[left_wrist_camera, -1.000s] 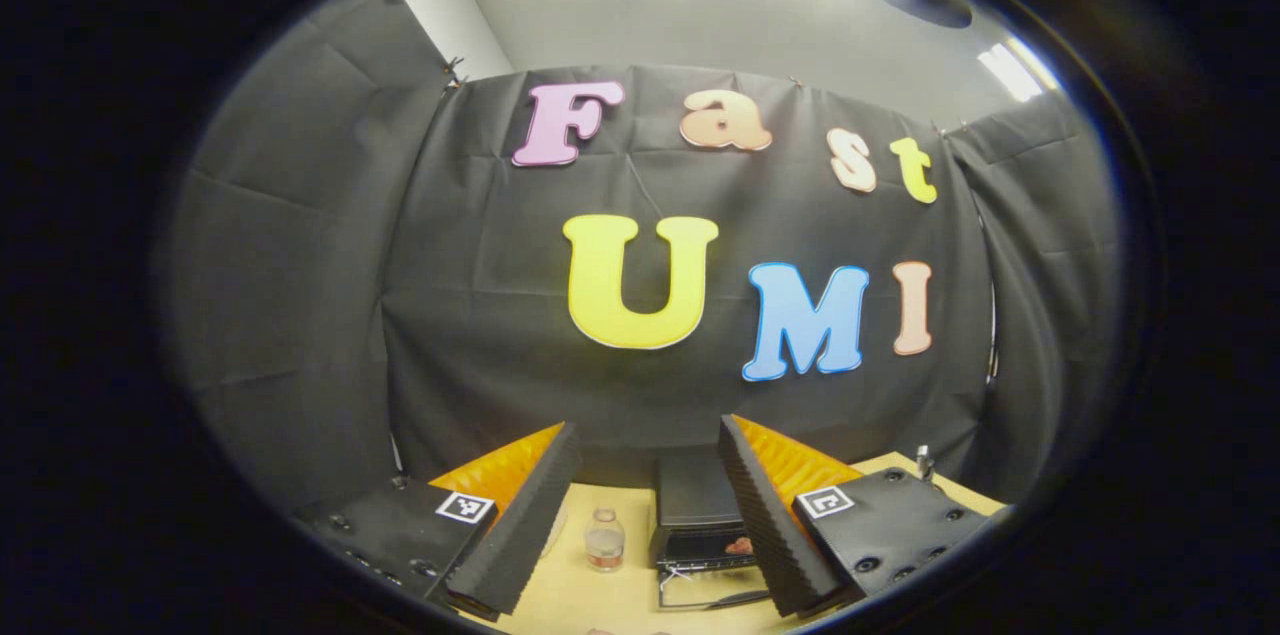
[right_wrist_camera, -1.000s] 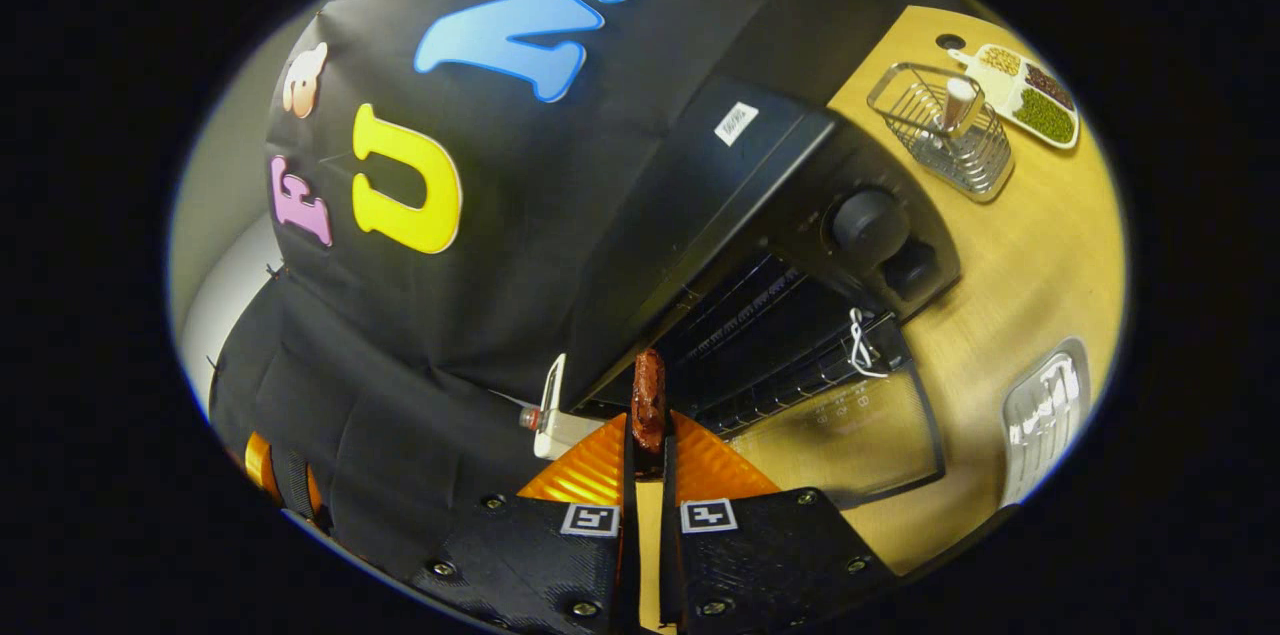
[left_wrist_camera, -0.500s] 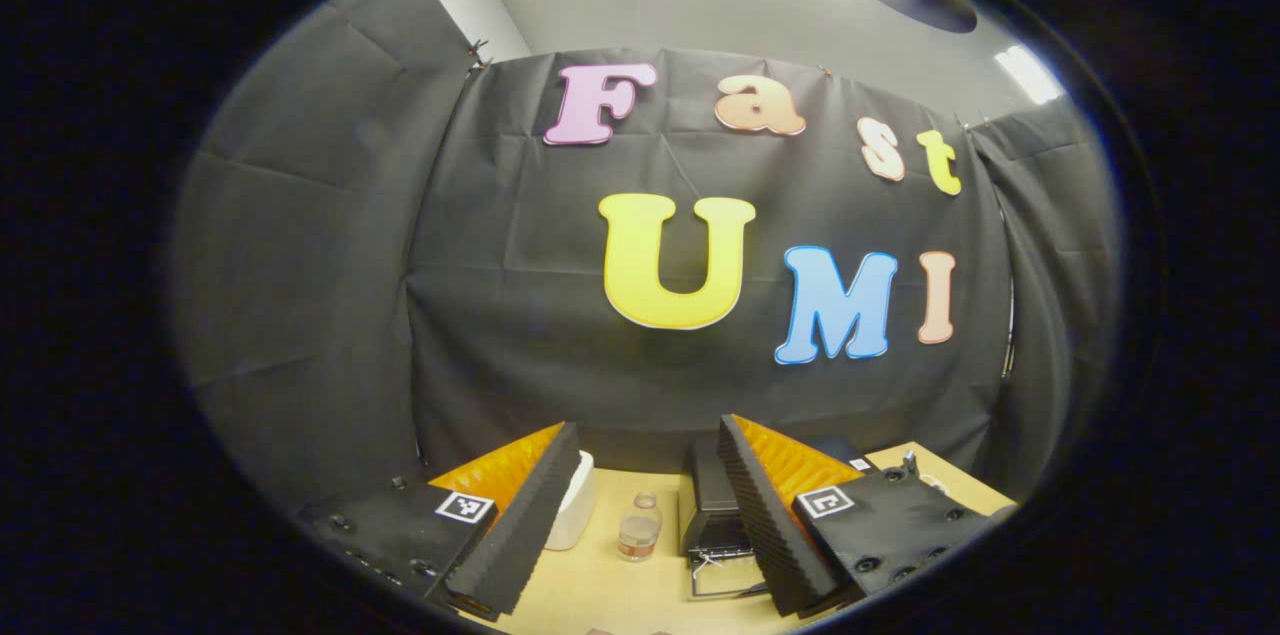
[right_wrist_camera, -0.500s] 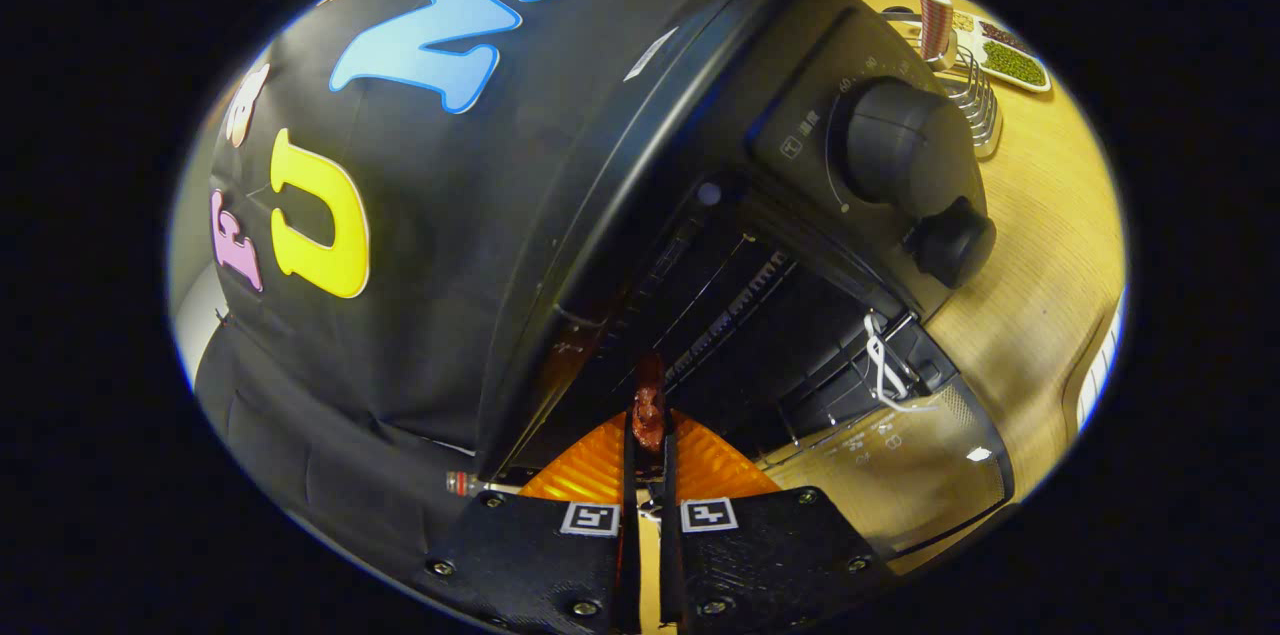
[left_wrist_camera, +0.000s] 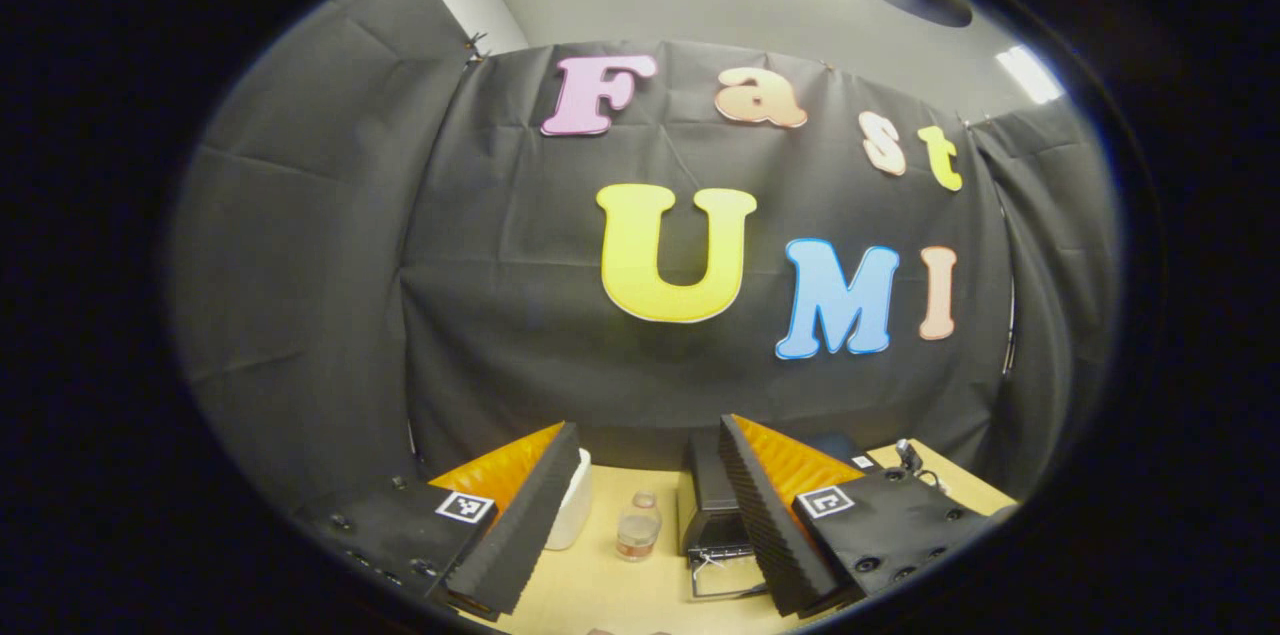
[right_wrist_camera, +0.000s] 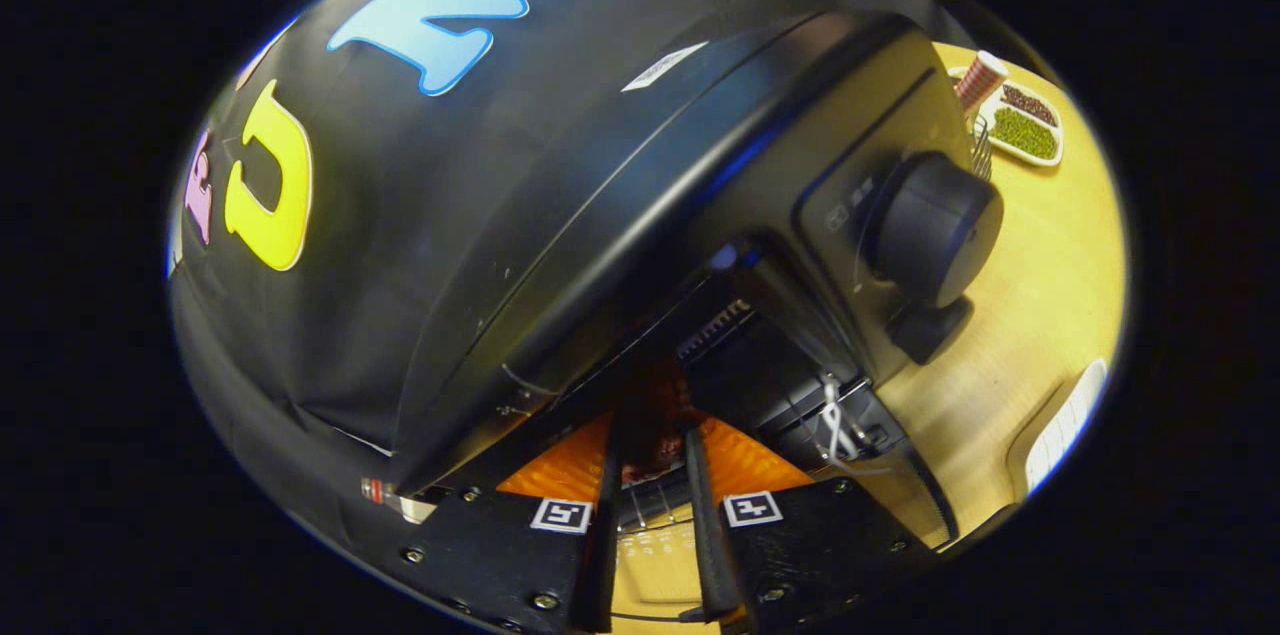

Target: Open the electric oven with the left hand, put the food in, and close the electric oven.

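Observation:
The black electric oven (right_wrist_camera: 640, 175) looms close in the right gripper view, its mouth open and its glass door (right_wrist_camera: 650, 555) folded down below my fingers. My right gripper (right_wrist_camera: 652, 445) reaches into the mouth with its fingers parted. A reddish-brown piece of food (right_wrist_camera: 655, 410) lies between the tips, on the rack inside. A white string (right_wrist_camera: 835, 420) hangs at the door's edge. In the left gripper view my left gripper (left_wrist_camera: 648, 427) is open and empty, held high and far back. The oven (left_wrist_camera: 712, 505) with its lowered door (left_wrist_camera: 725, 577) shows small beyond it.
Two round knobs (right_wrist_camera: 935, 225) stick out of the oven's front. A plate of beans (right_wrist_camera: 1022, 125) and a striped cup (right_wrist_camera: 978, 77) stand at the table's far end, and a clear tray (right_wrist_camera: 1060, 425) lies nearer. A small bottle (left_wrist_camera: 637, 530) and a white container (left_wrist_camera: 570, 513) stand left of the oven.
My right gripper pushed deeper into the oven mouth and its fingers parted, leaving the food inside. The left gripper view shifted only slightly.

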A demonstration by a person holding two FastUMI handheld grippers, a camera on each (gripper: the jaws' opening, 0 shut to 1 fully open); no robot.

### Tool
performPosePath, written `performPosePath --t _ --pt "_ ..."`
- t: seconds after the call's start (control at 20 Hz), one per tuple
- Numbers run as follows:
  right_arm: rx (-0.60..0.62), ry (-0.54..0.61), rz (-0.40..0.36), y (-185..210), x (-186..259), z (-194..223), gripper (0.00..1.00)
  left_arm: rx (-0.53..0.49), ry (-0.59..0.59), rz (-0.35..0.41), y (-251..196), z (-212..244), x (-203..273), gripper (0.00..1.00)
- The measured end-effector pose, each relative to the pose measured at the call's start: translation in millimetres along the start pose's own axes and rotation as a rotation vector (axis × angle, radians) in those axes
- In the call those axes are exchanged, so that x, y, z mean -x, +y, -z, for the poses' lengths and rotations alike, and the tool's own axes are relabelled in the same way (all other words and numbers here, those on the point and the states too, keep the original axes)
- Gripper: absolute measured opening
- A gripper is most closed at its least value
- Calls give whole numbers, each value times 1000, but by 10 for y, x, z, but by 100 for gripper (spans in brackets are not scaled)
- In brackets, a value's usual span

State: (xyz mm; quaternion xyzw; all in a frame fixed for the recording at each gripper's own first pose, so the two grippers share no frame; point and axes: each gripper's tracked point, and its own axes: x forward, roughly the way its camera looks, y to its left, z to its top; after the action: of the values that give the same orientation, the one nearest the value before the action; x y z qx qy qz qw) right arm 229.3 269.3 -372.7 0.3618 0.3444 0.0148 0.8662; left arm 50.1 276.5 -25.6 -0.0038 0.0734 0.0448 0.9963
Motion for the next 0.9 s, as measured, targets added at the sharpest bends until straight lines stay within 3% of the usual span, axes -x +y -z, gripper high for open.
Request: performPosePath --t 0.05,0.15,0.2,0.65,0.9 --pt "30 -5 4 -9 35 -24 35 -3 2 4 -34 10 -35 98" --pt "117 -9 35 -64 138 -61 58 6 5 14 -120 28 -101 98" --pt "161 -9 41 -60 204 -85 60 15 6 19 -186 53 -134 95" --pt "584 -23 6 -47 1139 -64 60 26 -6 84 -831 46 -299 98" --pt "701 -236 -34 117 2028 -635 60 17 -4 122 -1252 93 -336 98"
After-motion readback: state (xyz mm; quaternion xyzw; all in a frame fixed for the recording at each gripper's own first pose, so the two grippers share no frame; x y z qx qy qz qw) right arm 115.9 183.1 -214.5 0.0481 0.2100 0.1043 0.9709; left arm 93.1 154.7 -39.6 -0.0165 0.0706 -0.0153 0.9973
